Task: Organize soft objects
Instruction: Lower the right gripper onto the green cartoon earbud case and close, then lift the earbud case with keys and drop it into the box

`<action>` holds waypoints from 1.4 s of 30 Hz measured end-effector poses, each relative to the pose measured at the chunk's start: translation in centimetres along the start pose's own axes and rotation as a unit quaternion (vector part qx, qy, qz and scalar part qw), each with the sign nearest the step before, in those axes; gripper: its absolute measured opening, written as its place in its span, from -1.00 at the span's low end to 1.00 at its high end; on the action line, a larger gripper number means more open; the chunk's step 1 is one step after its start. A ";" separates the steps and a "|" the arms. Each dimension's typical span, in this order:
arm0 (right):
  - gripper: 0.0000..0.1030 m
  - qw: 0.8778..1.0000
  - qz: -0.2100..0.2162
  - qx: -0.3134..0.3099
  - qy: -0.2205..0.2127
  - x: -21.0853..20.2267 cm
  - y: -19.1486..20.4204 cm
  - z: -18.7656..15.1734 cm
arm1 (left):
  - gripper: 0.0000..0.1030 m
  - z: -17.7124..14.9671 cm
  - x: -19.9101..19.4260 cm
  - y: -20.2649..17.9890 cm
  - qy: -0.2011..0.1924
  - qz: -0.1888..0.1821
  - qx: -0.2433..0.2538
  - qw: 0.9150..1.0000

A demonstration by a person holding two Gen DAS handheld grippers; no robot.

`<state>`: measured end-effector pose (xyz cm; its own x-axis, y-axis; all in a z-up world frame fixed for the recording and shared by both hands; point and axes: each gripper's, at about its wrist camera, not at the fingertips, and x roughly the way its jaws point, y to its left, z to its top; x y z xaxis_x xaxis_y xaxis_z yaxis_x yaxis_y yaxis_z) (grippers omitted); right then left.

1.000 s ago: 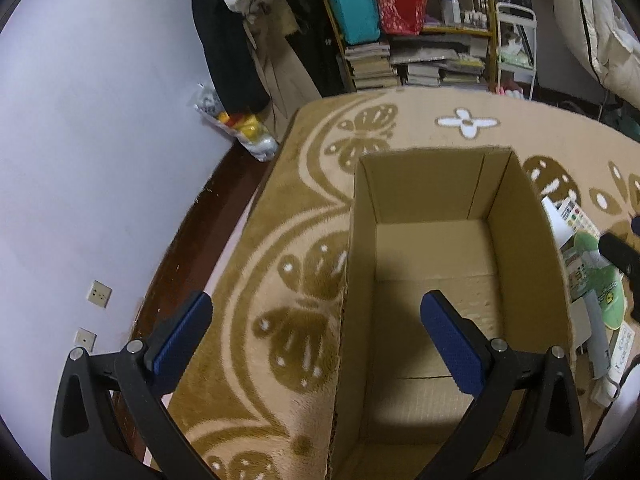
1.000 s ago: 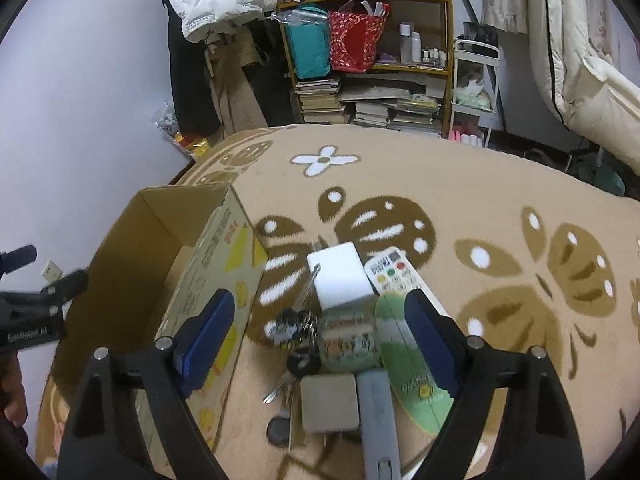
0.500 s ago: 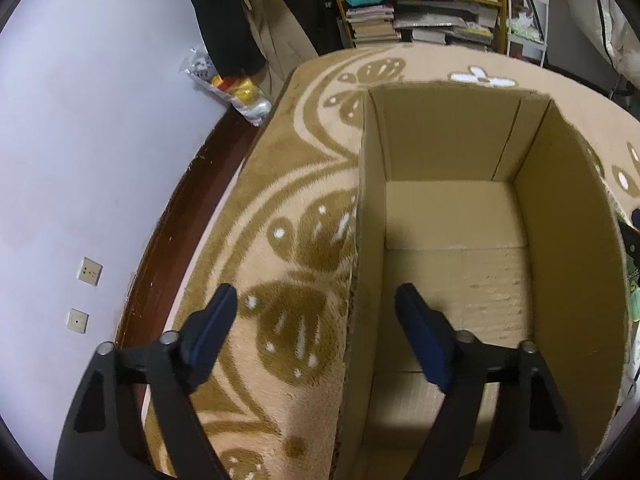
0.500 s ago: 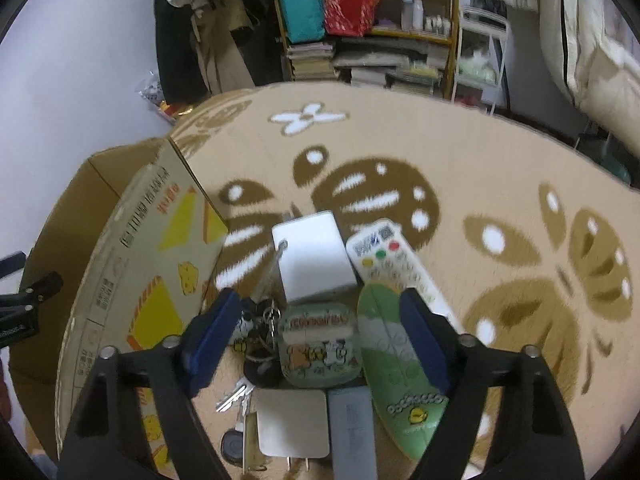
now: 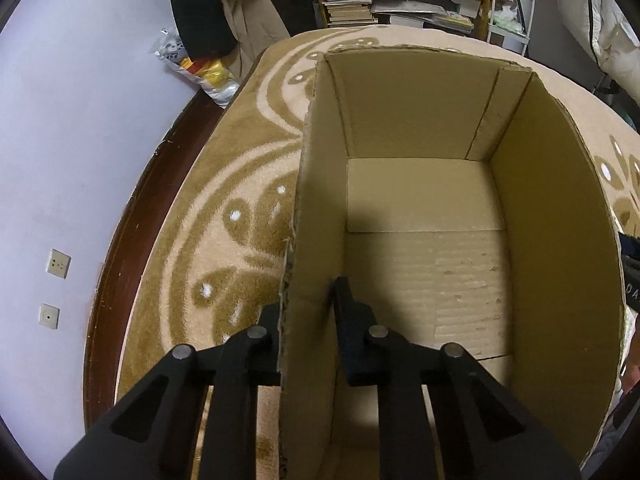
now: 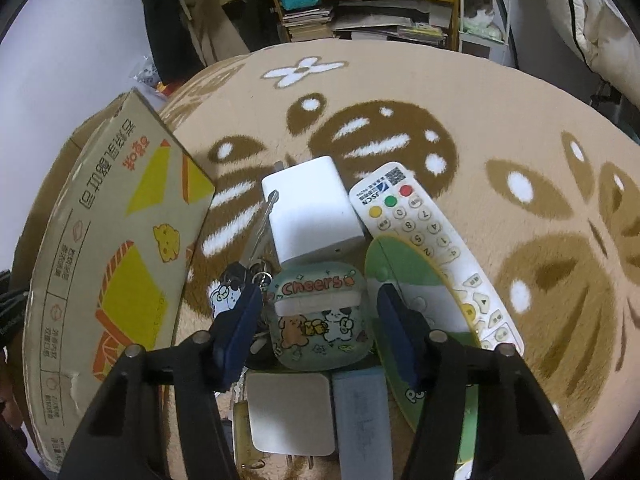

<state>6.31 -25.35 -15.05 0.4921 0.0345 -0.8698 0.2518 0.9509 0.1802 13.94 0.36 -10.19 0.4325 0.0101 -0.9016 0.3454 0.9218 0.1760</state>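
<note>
Both tools have come down since the earlier frame — the left tool [image 5: 308, 312] onto the cardboard box [image 5: 424, 196], the right tool [image 6: 318, 320] over the pile of small things on the carpet [image 6: 500, 128]. Left tool: its jaws have just been closing and now pinch the box's left wall, one finger outside the wall and one inside, pressed against the cardboard. The box stands open on the patterned carpet, beside the carpet's left edge, with only its bare floor showing.

Right tool: its jaws have just been closing and stand either side of the green soft case [image 6: 318, 316] printed "Cheers" — a gap shows at each pad, so it is not gripped. The case lies in the pile just right of the box's printed outer wall, touching a white charger block [image 6: 312, 212] beyond it and a bunch of keys [image 6: 250, 270] at its left. A white remote control [image 6: 432, 248] lies at the right, partly under a green oval item [image 6: 424, 292]. Nearer the camera sit a second white adapter [image 6: 290, 412] and a grey bar [image 6: 362, 420].
</note>
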 end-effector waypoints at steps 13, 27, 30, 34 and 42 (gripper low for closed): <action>0.27 1.000 -0.008 -0.014 0.009 0.5 0.8 -0.6 | -0.69 -0.3 0.0 -0.2 -0.008 0.006 0.003 1.000; 0.22 0.997 -0.032 -0.024 -0.069 -2.6 1.9 0.2 | -0.67 -0.3 -0.2 -0.5 -0.011 0.015 0.006 1.000; 0.22 0.995 -0.024 -0.035 -0.095 -4.2 2.7 0.7 | -0.67 -0.3 -0.2 -0.4 -0.011 0.016 0.006 1.000; 0.22 0.990 -0.003 -0.057 -0.133 -6.5 4.4 1.1 | -0.68 -0.3 -0.3 -0.5 -0.011 0.016 0.007 1.000; 0.22 0.977 0.042 -0.098 -0.185 -10.6 8.4 0.9 | -0.68 -0.2 -0.4 -0.7 -0.006 0.023 0.007 1.000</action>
<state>3.96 -17.99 -3.88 0.7815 0.0366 -0.6228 0.0500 0.9914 0.1211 13.30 -0.21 -10.00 0.4576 0.0475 -0.8879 0.3370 0.9148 0.2226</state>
